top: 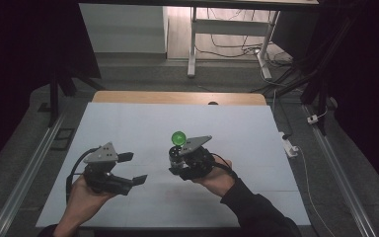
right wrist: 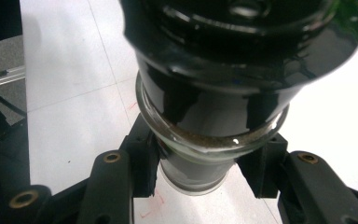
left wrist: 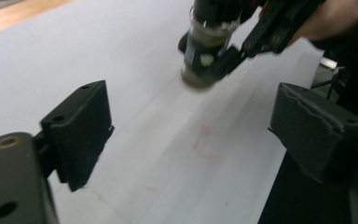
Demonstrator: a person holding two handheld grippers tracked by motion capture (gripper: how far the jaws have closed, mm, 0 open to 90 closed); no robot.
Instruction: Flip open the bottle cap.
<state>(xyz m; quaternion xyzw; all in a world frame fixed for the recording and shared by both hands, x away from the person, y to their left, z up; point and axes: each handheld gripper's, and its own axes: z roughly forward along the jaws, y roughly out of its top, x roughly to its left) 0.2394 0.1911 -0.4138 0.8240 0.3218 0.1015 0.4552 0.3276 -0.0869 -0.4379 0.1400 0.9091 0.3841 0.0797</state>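
White-covered surface (top: 128,123) with a wooden far edge, on grey carpeted floor (top: 143,74). Dark curtains (top: 19,59) flank both sides. White-legged metal desk frame (top: 193,44) beyond, tangled cables (top: 237,49) underneath, white power strip (top: 290,145) at right.

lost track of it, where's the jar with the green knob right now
The jar is near the middle of the white table in the high view, clamped in the right gripper, with the open left gripper just to its left.

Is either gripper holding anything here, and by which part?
The right gripper holds a small glass jar with a black cap and green knob, clamped across its glass body below the cap. The left gripper is open, holding nothing.
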